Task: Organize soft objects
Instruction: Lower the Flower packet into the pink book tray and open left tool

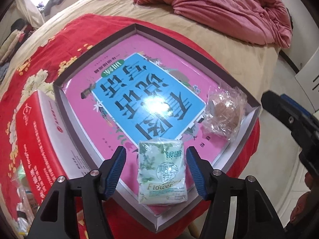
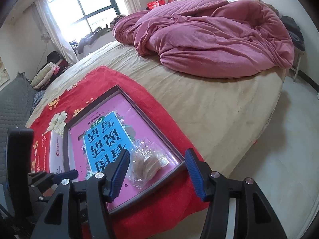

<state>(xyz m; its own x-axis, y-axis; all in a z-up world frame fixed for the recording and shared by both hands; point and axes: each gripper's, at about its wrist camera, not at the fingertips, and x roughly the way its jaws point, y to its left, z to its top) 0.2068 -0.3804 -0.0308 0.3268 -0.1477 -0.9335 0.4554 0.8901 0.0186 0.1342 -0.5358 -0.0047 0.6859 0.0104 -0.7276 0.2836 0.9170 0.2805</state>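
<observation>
A shallow box tray with a pink and blue book cover inside lies on a red floral cloth on the bed. A green "Flower" tissue pack lies in the tray's near corner. My left gripper is open, its fingers on either side of the pack without touching it. A brown round item in clear plastic wrap lies in the tray's right corner, and shows in the right wrist view. My right gripper is open and empty, above the tray's near corner.
A red and white carton lies against the tray's left side. Plastic-wrapped items lie at the lower left. A crumpled pink quilt covers the far part of the beige bed. White floor lies to the right.
</observation>
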